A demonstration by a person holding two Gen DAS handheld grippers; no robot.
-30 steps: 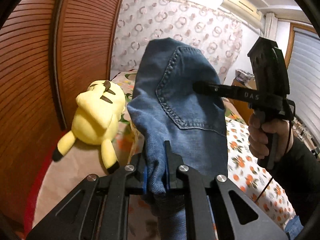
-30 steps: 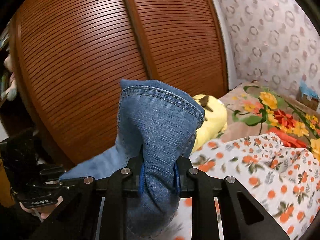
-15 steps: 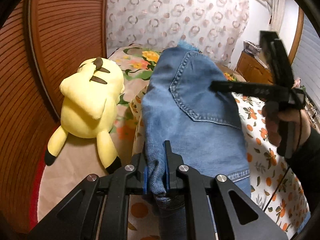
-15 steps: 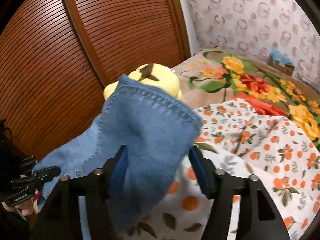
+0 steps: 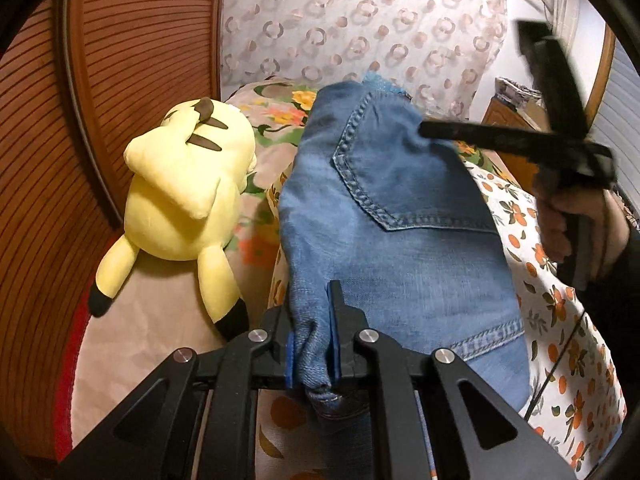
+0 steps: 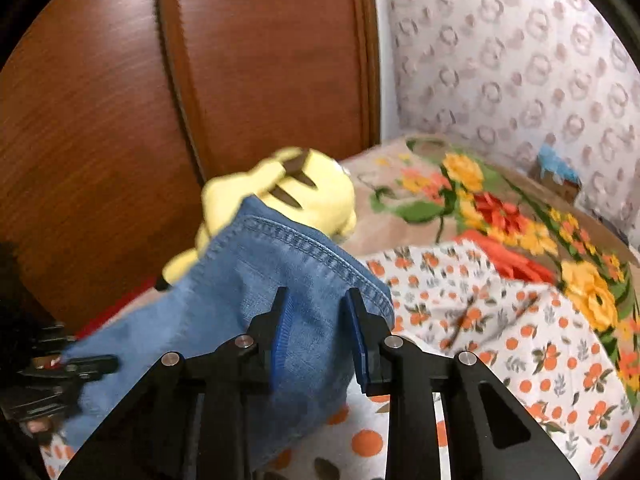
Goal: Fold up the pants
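Both tilted downward — left gripper pinching jeans; right gripper closing.

We're in a bedroom at home: a bed under an orange-print sheet and a big floral blanket, a yellow plush toy lying on it (face down), a slatted wooden wardrobe alongside, and ring-patterned curtains behind.
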